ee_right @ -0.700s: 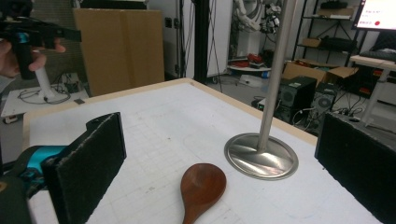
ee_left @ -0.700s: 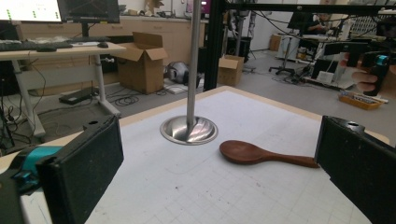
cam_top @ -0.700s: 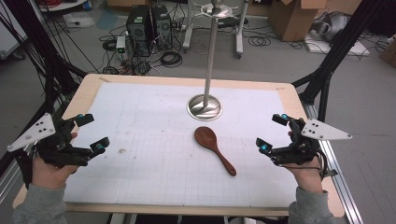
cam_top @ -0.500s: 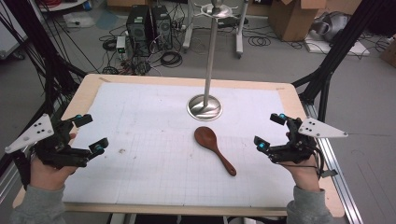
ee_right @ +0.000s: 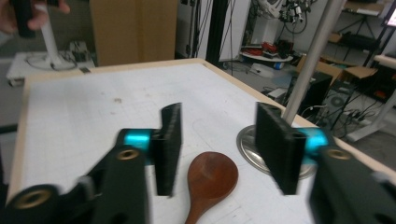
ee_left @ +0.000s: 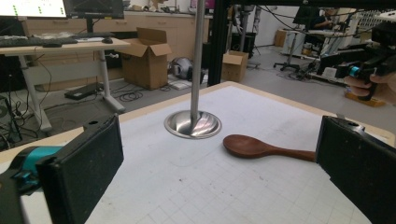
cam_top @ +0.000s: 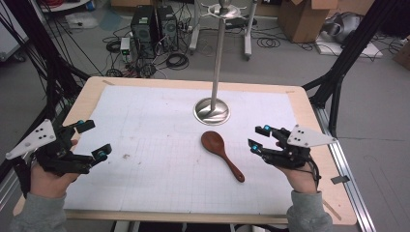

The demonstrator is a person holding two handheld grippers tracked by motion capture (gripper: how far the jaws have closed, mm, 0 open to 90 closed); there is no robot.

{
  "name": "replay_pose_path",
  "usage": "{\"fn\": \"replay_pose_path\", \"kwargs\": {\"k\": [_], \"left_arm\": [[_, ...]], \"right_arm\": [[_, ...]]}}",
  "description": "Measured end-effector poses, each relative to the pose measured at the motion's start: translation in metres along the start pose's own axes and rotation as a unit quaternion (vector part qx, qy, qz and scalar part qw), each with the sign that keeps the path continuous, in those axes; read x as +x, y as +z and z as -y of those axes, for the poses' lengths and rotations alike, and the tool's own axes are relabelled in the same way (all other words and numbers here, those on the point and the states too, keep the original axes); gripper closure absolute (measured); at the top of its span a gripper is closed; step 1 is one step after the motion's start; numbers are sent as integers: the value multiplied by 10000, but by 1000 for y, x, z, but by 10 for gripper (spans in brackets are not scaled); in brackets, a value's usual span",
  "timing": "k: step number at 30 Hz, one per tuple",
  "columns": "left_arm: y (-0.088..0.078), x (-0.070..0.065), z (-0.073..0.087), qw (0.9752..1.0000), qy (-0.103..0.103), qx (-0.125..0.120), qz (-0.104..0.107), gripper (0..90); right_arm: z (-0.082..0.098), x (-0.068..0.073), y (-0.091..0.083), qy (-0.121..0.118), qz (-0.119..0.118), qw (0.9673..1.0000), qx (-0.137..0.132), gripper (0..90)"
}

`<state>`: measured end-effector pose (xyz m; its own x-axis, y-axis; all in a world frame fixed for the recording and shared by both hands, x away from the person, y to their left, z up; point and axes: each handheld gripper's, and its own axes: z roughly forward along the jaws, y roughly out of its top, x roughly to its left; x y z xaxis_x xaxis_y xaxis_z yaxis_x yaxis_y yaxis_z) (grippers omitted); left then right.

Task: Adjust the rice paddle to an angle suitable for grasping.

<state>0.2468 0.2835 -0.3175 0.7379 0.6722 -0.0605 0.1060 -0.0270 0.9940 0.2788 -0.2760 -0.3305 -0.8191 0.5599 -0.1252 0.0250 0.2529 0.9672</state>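
A dark wooden spoon (cam_top: 222, 154) lies flat on the white gridded mat (cam_top: 154, 125), bowl toward a steel stand with a round base (cam_top: 212, 110) and a tall pole. My right gripper (cam_top: 257, 137) hovers just right of the spoon, open, jaws pointing left at it. In the right gripper view the spoon bowl (ee_right: 211, 177) lies low between and ahead of the open jaws, untouched by either pad (ee_right: 168, 144). At the mat's left edge my left gripper (cam_top: 95, 140) is open and holds nothing. The left gripper view shows the spoon (ee_left: 261, 148) and stand base (ee_left: 192, 124) beyond its wide jaws.
The mat covers a wooden table (cam_top: 87, 96) with raised framing at the right side. The stand's pole (cam_top: 218, 58) rises high over the middle back. Computer cases, cables and cardboard boxes sit on the floor behind. A small brown mark (cam_top: 126, 156) is on the mat.
My right gripper has moved left, closer to the spoon. The left gripper has stayed about where it was. The spoon has not moved.
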Motion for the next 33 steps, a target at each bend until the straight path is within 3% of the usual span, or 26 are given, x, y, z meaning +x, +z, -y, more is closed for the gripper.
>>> {"fn": "replay_pose_path", "kwargs": {"k": [1, 2, 6, 14, 19, 28, 33], "left_arm": [[0, 0, 0, 10000, 0, 0, 0, 18], [0, 0, 0, 10000, -10, -11, -9, 18], [-1, 1, 1, 10000, -27, -15, -24, 18], [-1, 2, 1, 10000, -23, 2, -22, 18], [-5, 3, -1, 10000, -9, -54, -50, 18], [-6, 4, -1, 10000, -20, -64, -70, 18], [-3, 4, 0, 10000, -36, -25, -54, 18]], "right_arm": [[0, 0, 0, 0, 0, 10000, 0, 584], [2, 3, 5, -10, -26, 9999, 102, 651], [8, 4, 14, 35, -48, 9996, 284, 770], [20, 8, 31, 276, -224, 9979, 546, 885], [28, 11, 38, 452, -340, 9957, 737, 893], [40, 13, 52, 1086, -489, 9867, 1106, 894], [48, 13, 58, 1172, -497, 9844, 1216, 894]]}}
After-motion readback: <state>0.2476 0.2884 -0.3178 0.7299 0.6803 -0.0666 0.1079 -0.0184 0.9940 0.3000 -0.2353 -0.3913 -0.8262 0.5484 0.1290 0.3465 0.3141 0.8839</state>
